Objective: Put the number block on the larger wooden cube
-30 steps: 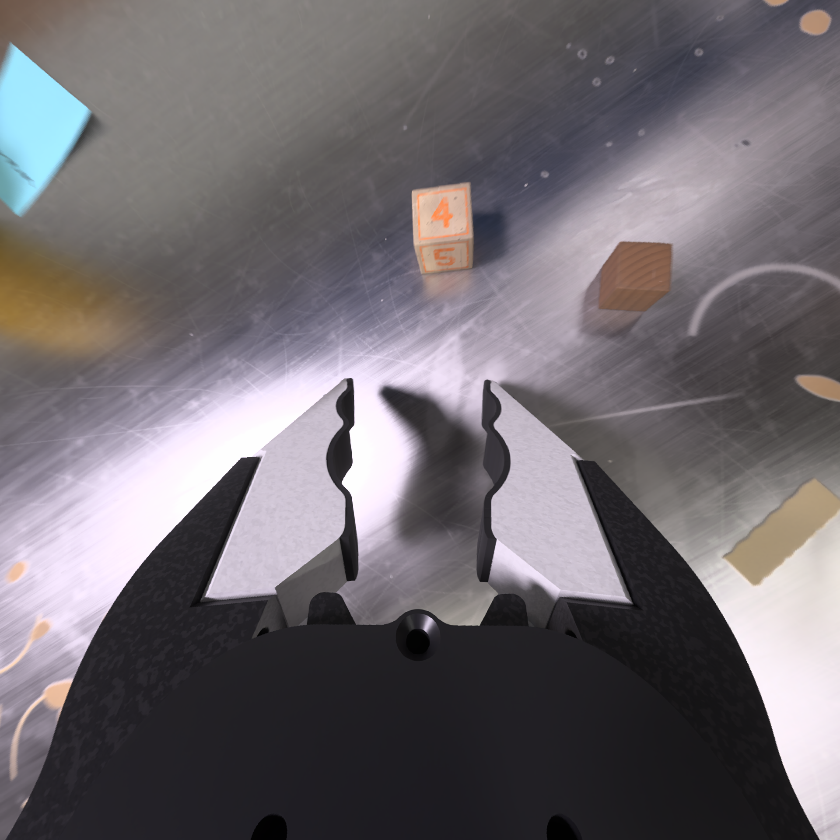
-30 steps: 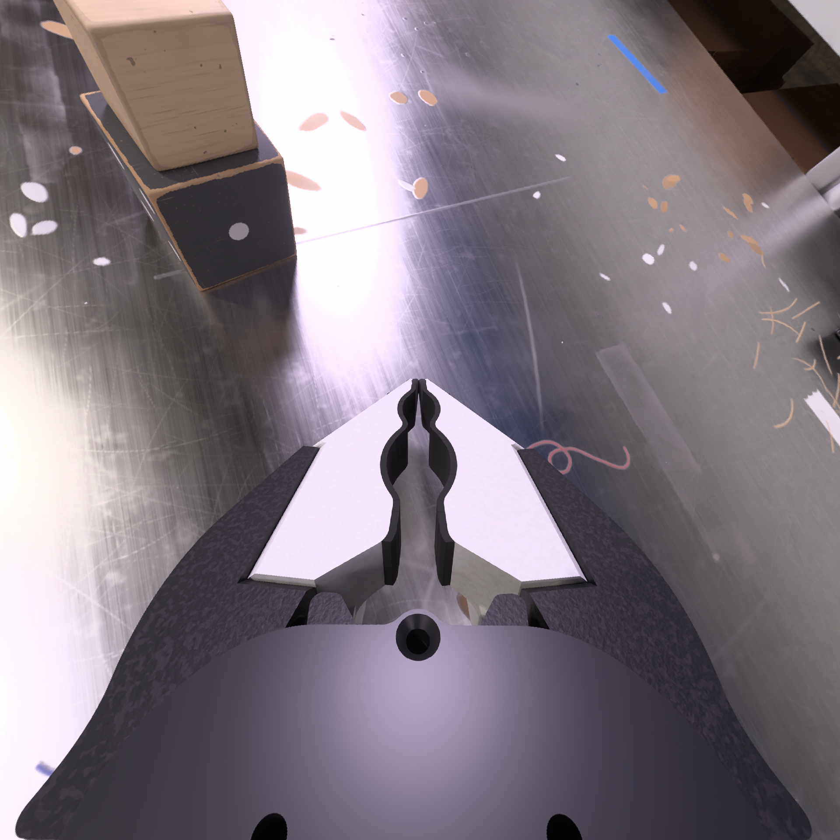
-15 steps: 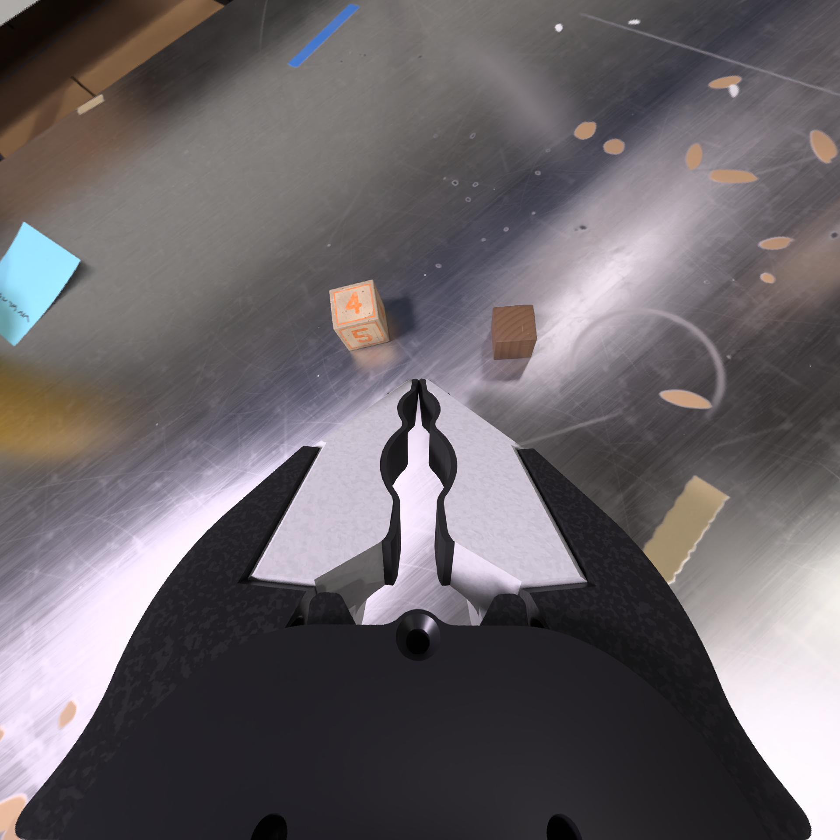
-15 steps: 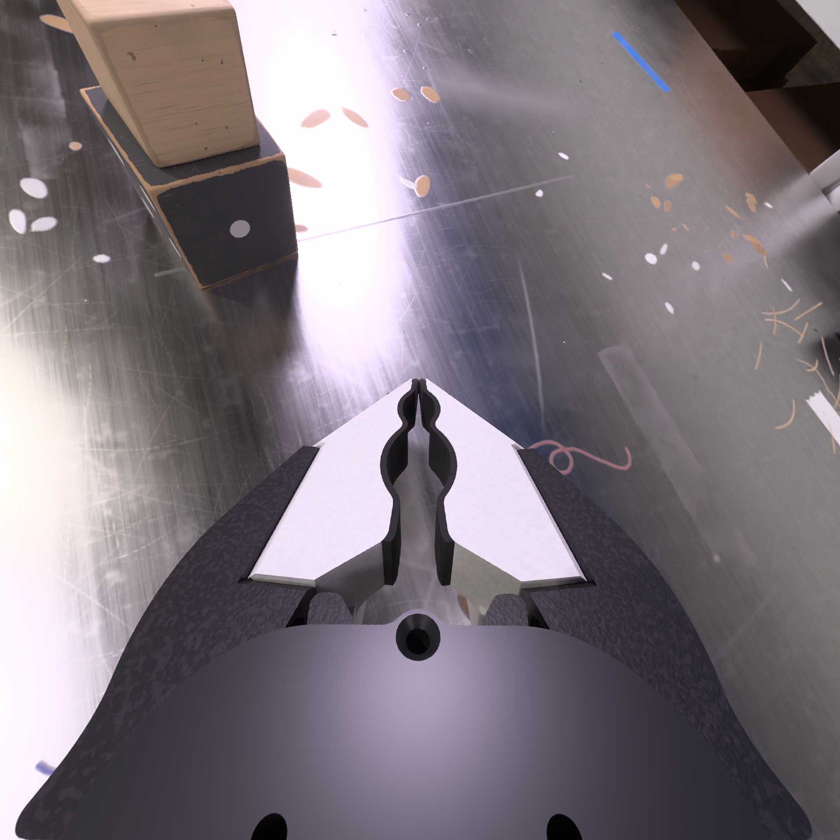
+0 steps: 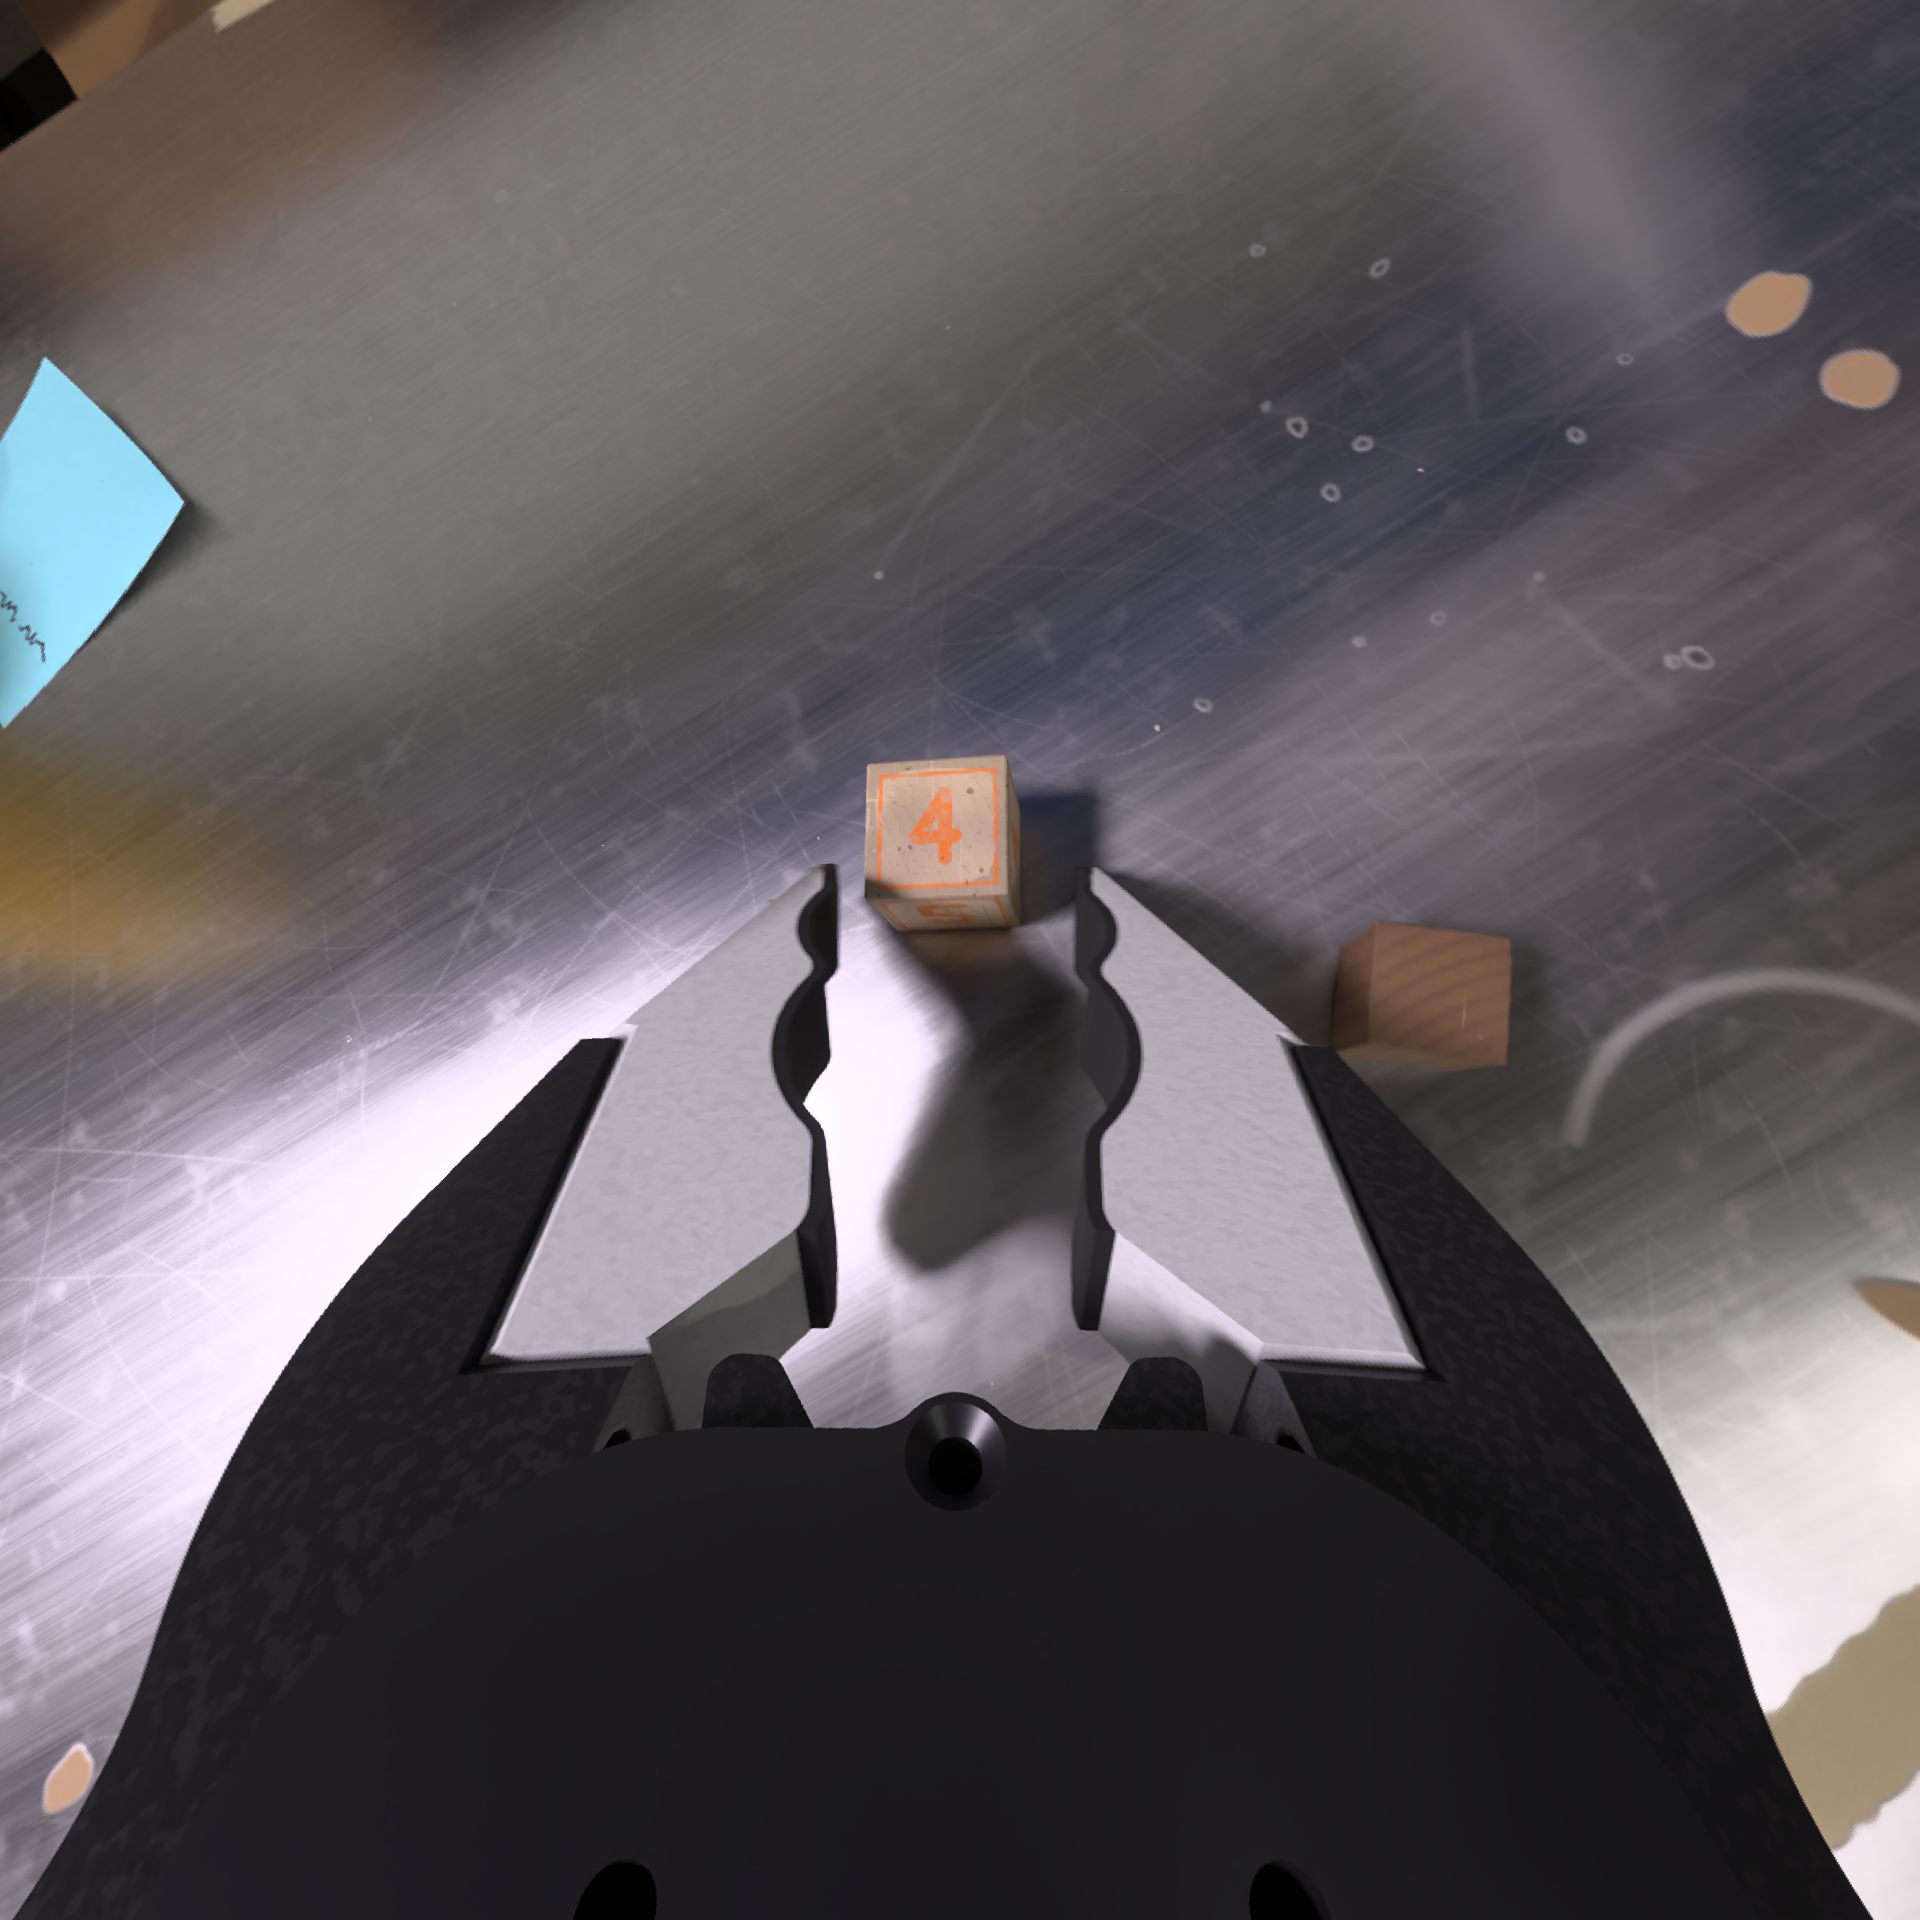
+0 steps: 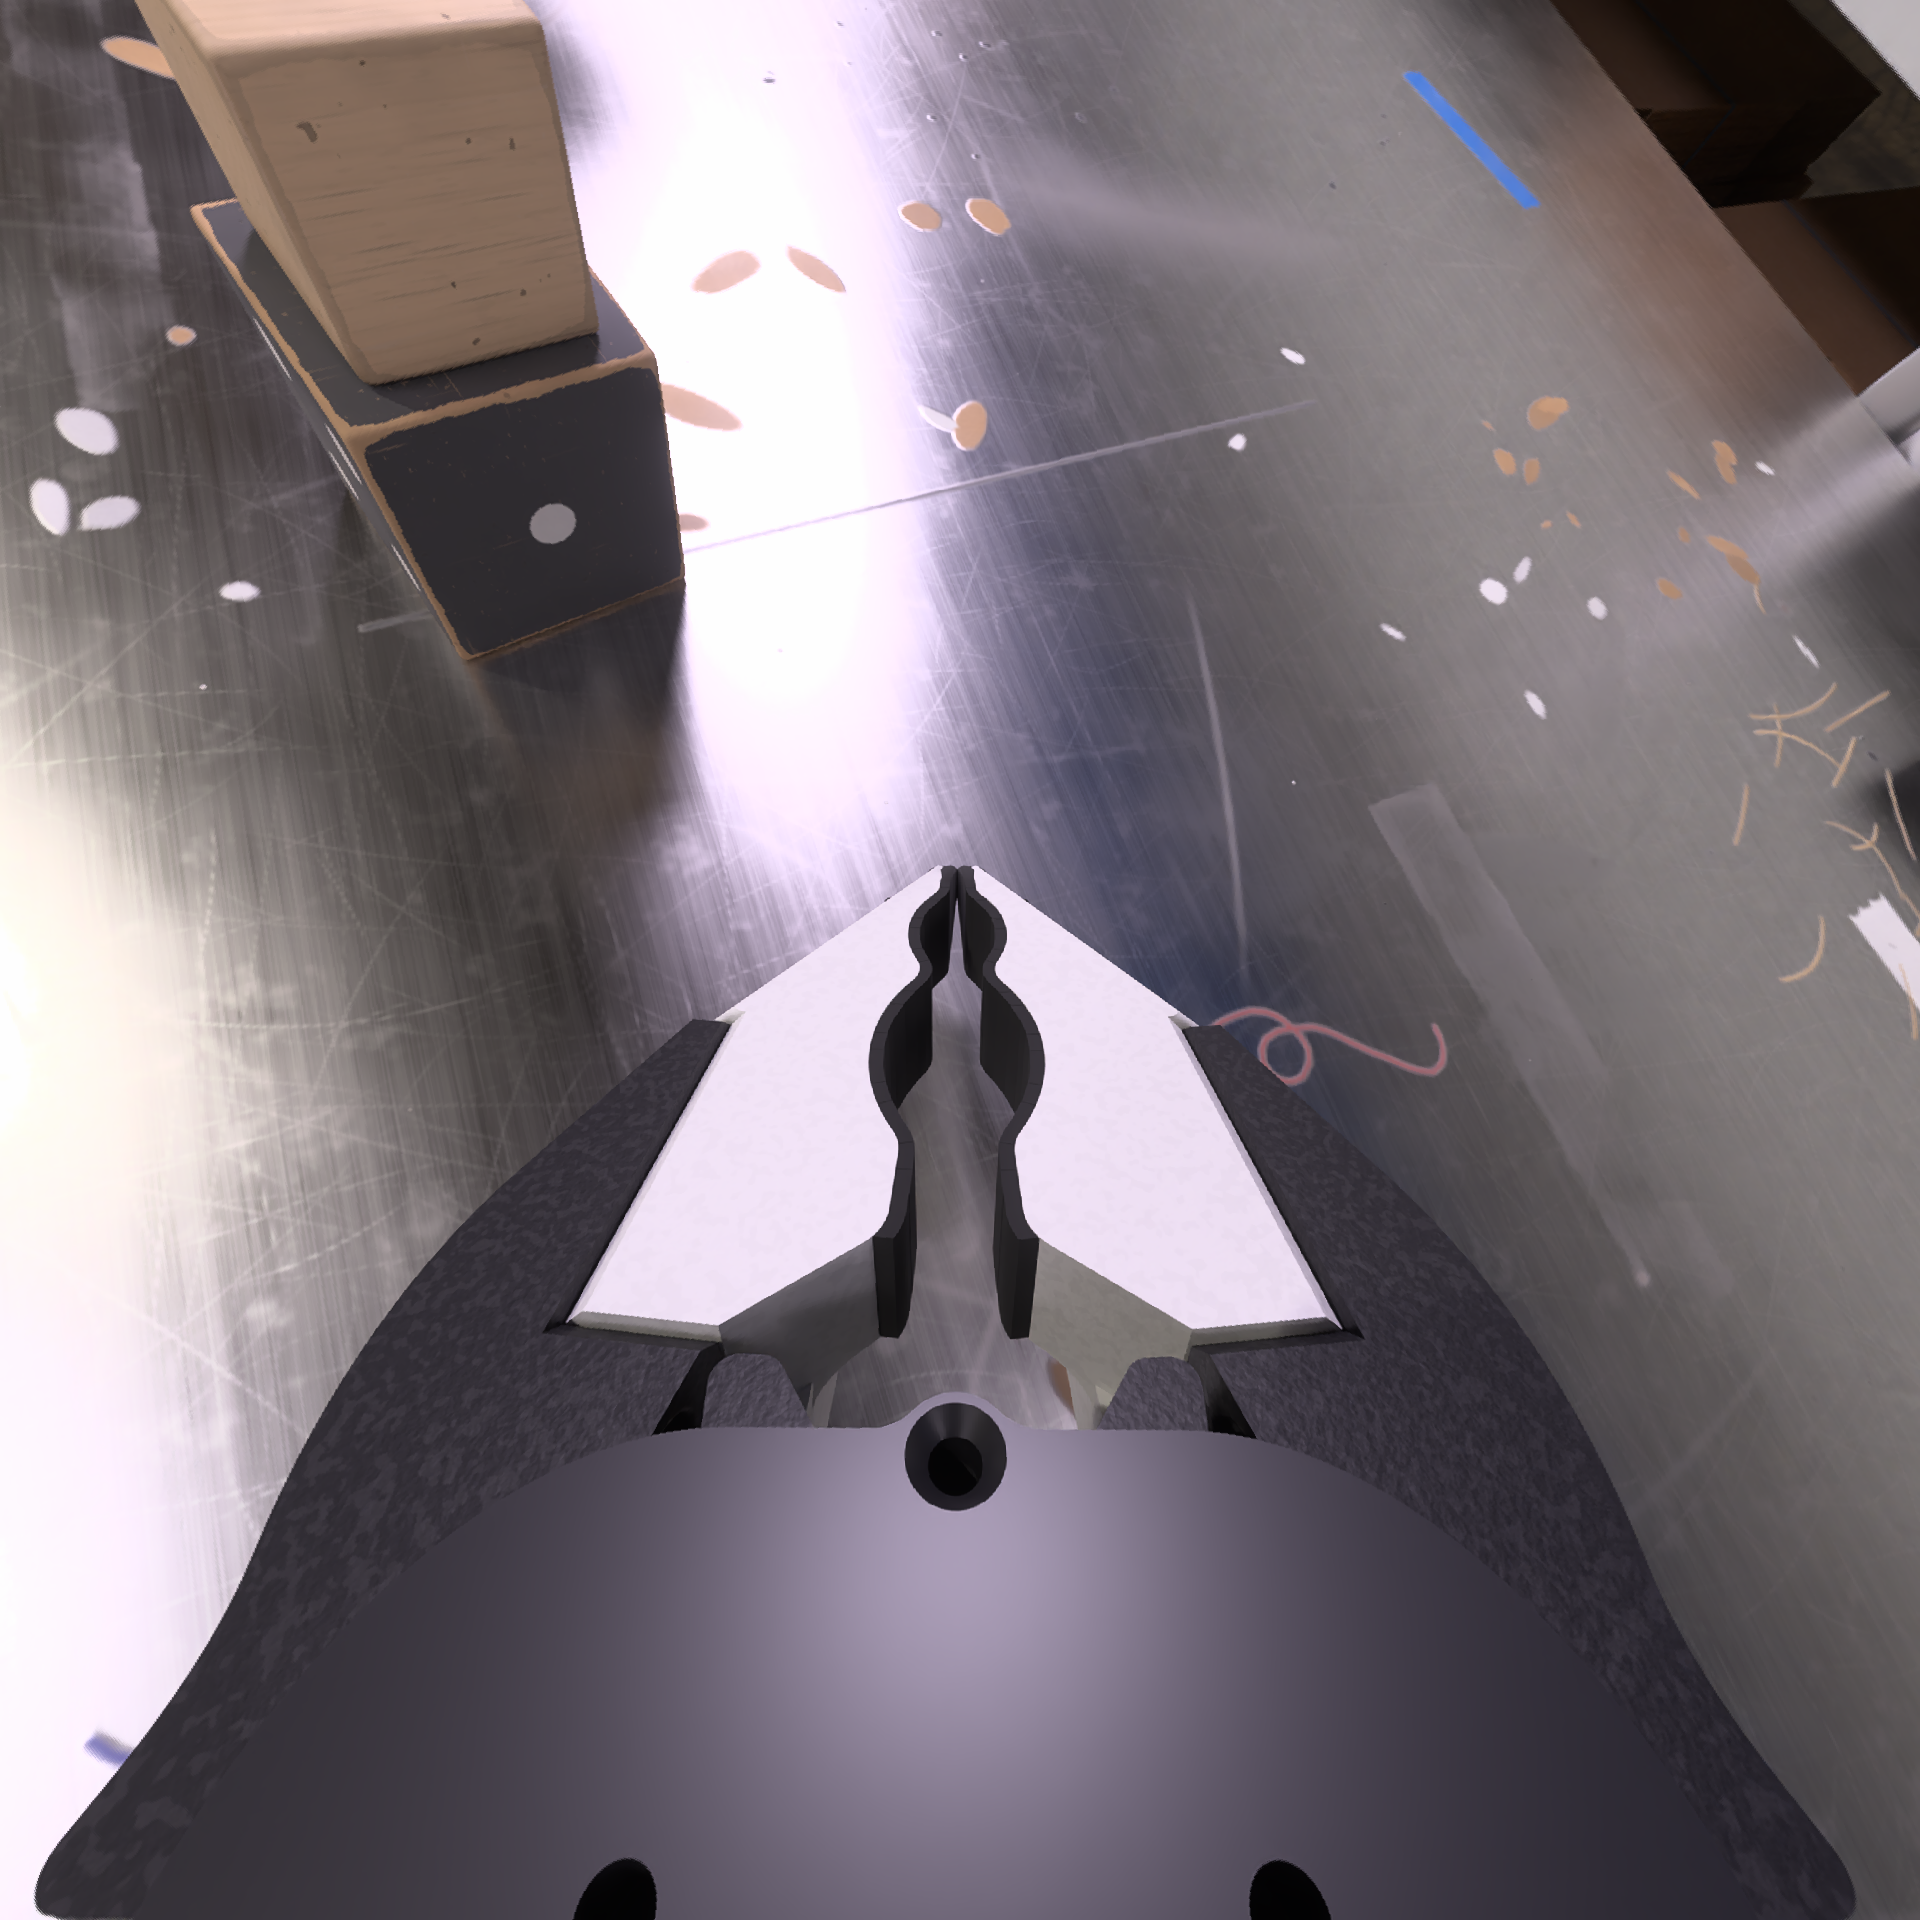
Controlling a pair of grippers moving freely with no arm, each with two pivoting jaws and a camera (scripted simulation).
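The number block [image 5: 940, 842], pale wood with orange numerals, stands on the scratched metal table [image 5: 1039, 468]. My left gripper [image 5: 958, 883] is open and empty, and the block sits just beyond the gap between its fingertips. A small brown wooden cube [image 5: 1423, 997] lies to the right of the right finger. In the right wrist view, a larger pale wooden cube [image 6: 395, 177] rests tilted on a black block with white dots [image 6: 520, 509] at the upper left. My right gripper [image 6: 956, 875] is shut and empty, well short of that stack.
A blue sticky note [image 5: 73, 540] lies at the far left. A tan strip [image 5: 1849, 1662] lies at the lower right. The right wrist view shows a blue tape mark [image 6: 1470, 140], a pink thread [image 6: 1351, 1049], wood shavings [image 6: 1808, 790] and the table's edge [image 6: 1808, 301].
The left gripper, shut and farther back half a second ago, has opened and come close to the number block. The right gripper has barely moved and stays shut.
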